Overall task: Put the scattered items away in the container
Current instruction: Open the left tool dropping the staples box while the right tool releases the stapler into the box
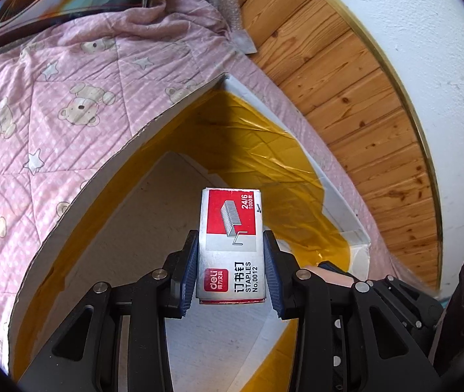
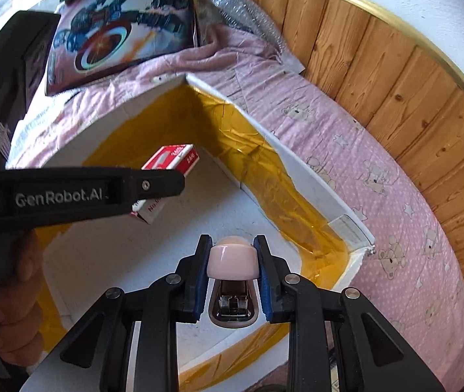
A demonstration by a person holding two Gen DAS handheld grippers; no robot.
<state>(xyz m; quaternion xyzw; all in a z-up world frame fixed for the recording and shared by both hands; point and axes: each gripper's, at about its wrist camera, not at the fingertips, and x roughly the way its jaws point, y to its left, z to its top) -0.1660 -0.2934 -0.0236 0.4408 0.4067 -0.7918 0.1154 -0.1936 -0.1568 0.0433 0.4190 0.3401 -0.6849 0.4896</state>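
Observation:
My left gripper (image 1: 231, 261) is shut on a red and silver Deli staples box (image 1: 231, 225) and holds it inside the white cardboard box (image 1: 68, 209) lined with yellow tape. In the right wrist view the left gripper (image 2: 153, 184) comes in from the left with the staples box (image 2: 174, 160) above the box floor. My right gripper (image 2: 232, 263) is shut on a pale pink stapler (image 2: 232, 261), its metal mouth facing the camera, also held inside the cardboard box (image 2: 313, 183). A bit of the pink stapler (image 1: 333, 276) shows behind the left gripper's right finger.
The cardboard box sits on a pink quilt with bears (image 1: 52, 104) (image 2: 395, 170). A colourful toy package (image 2: 117, 32) and bubble wrap (image 2: 241, 9) lie at the far end. A wooden panel wall (image 1: 346, 91) runs along the right.

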